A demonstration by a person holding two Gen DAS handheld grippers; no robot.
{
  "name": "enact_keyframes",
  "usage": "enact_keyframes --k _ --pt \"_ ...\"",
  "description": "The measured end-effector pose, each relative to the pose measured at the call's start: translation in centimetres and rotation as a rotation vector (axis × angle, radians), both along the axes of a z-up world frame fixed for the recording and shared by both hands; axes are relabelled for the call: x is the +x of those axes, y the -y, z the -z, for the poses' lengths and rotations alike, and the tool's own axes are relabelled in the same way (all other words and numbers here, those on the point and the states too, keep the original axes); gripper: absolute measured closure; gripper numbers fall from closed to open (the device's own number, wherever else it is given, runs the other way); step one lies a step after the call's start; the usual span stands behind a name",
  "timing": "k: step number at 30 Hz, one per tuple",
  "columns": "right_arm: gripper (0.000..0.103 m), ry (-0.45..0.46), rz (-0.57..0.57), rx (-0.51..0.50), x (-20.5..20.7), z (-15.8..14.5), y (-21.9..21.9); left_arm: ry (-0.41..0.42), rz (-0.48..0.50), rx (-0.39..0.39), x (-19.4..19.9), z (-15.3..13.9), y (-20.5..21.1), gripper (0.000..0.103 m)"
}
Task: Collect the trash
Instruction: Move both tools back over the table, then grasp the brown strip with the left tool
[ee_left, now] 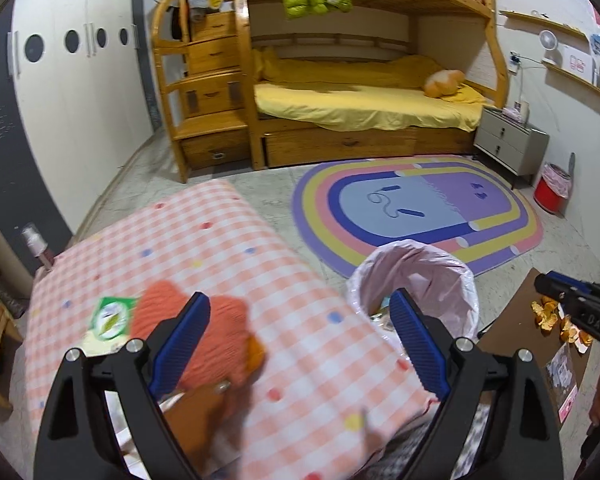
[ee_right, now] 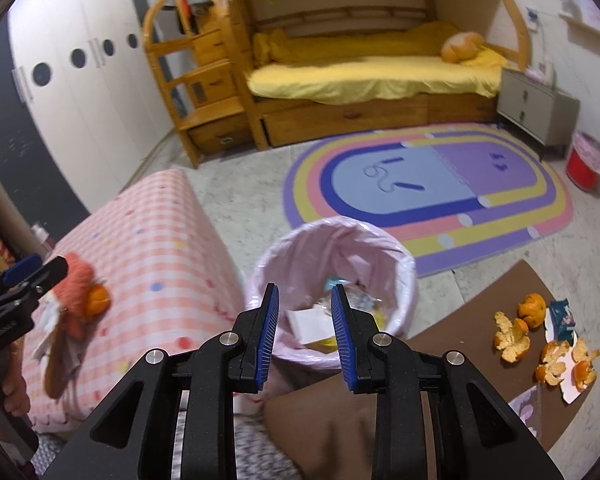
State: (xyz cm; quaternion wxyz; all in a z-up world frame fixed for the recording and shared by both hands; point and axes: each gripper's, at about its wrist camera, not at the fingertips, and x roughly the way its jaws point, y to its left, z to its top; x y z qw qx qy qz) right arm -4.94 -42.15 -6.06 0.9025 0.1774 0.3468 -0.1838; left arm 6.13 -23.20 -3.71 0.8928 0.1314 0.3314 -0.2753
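A bin lined with a pink bag (ee_right: 332, 248) stands on the floor between a pink checked table (ee_right: 148, 248) and a brown table (ee_right: 480, 308); it holds paper and wrappers. My right gripper (ee_right: 305, 334) is open and empty just above the bin's near rim. My left gripper (ee_left: 296, 344) is open wide and empty over the checked table (ee_left: 228, 256), near an orange knitted mat (ee_left: 220, 328), an orange peel (ee_left: 256, 354) and a green wrapper (ee_left: 110, 318). Orange peels (ee_right: 512, 336) and a blue wrapper (ee_right: 562, 316) lie on the brown table.
A rainbow rug (ee_right: 428, 184) lies beyond the bin. A wooden bunk bed (ee_left: 360, 92) with steps stands at the back, a grey nightstand (ee_left: 512, 144) and a red bin (ee_left: 552, 190) to its right. White wardrobes line the left wall.
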Motion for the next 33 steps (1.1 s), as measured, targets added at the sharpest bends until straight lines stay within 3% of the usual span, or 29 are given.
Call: enact_keyframes --k 6,12,17,23,28,33 --pt "0.073 0.025 -0.114 -0.033 0.9 -2.3 -4.5 0.013 -0.072 -0.009 -1.1 -1.4 -4.4 0.015" --pt "0.073 0.031 -0.289 -0.051 2.5 -3.7 -10.0 -0.073 -0.145 -0.031 -1.2 -0.9 -10.0 0.015" --pt "0.073 0.033 -0.379 -0.077 3.0 -3.9 -13.6 -0.030 -0.242 0.001 -1.9 -0.7 -14.5 0.016" --pt "0.062 0.014 -0.421 -0.076 3.5 -3.4 -15.3 -0.033 -0.317 0.028 -2.2 0.9 -18.1 0.016" --pt "0.060 0.002 -0.431 -0.078 3.7 -2.9 -16.0 -0.071 -0.307 0.024 -2.5 2.5 -18.7 0.016" --pt "0.056 -0.012 -0.431 -0.068 4.1 -2.4 -16.0 -0.095 -0.205 0.006 -3.7 3.6 -16.7 0.016"
